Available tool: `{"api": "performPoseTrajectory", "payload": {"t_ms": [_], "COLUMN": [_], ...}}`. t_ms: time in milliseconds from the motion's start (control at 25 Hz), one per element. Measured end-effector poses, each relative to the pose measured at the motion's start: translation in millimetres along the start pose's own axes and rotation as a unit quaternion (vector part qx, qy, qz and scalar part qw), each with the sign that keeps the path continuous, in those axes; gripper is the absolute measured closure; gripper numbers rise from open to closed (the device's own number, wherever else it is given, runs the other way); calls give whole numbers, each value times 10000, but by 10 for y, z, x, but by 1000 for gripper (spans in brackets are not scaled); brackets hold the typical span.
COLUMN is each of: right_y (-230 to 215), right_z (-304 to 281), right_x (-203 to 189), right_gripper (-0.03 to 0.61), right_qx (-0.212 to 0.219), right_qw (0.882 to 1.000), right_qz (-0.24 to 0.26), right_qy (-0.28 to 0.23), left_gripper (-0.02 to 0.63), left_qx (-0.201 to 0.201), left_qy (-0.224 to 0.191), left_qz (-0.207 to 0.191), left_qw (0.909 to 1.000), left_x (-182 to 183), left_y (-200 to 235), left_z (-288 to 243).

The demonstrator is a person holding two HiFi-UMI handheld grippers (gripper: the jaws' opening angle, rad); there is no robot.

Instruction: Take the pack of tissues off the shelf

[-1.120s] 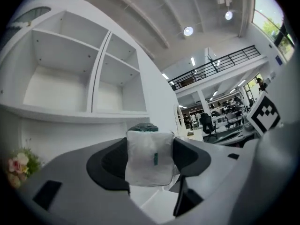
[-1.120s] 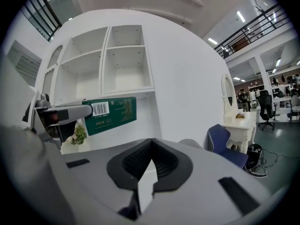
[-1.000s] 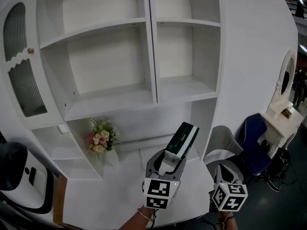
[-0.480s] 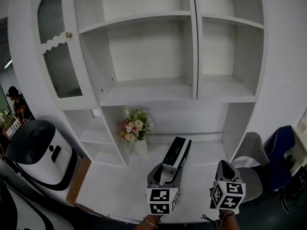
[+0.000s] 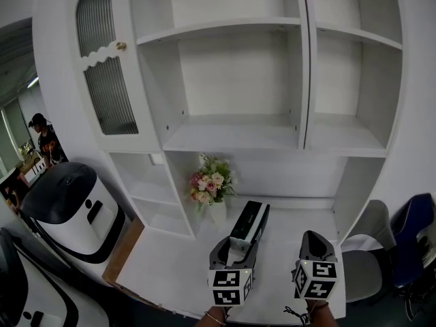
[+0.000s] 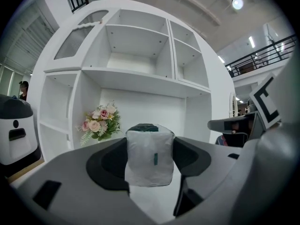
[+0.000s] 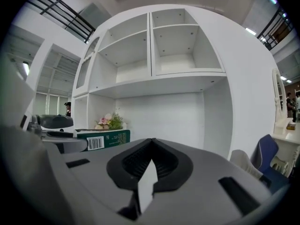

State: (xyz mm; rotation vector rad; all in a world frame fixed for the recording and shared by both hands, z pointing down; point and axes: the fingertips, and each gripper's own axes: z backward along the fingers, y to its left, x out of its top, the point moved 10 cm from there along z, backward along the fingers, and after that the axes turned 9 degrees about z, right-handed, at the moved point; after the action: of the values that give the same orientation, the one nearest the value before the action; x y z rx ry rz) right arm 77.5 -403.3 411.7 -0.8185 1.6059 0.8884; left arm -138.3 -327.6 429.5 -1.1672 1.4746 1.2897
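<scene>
White desk [image 5: 170,264] open around tissues [image 5: 251,218] in left gripper [image 5: 238,242].

The head view is taken from high up, facing forward and steeply down over the white shelf unit [image 5: 231,135]. The left gripper [image 5: 237,242] and right gripper [image 5: 314,237] are caught at its lower edge. The left gripper view is taken from low down, just behind the jaws and tilted up at the same shelves, with the pack of tissues [image 6: 150,156] very near the lens. The right gripper view is likewise taken from low down, along its own jaws. The shelf unit and the bouquet [image 5: 210,182] are shared by all three views. The pack is also seen side-on at the right gripper view's left.
</scene>
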Motion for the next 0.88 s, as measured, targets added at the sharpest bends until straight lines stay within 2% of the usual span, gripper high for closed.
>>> {"api": "performPoseTrajectory", "payload": {"t_ms": [240, 880], "right_y": [-2, -271], "right_z": [-122, -254], "right_x": [40, 143], "right_gripper": [574, 574], "right_qx": [-32, -178], "right_qw": [9999, 9998], "right_qz": [125, -2], "right_qy": [-18, -102], "left_gripper": [322, 321], "left_qx": [23, -164], "left_qy": [-8, 20], "left_qz": [21, -28], "left_qw": [10000, 9999], "left_x": [34, 114], "left_y": [72, -8], "left_z": [-100, -346]}}
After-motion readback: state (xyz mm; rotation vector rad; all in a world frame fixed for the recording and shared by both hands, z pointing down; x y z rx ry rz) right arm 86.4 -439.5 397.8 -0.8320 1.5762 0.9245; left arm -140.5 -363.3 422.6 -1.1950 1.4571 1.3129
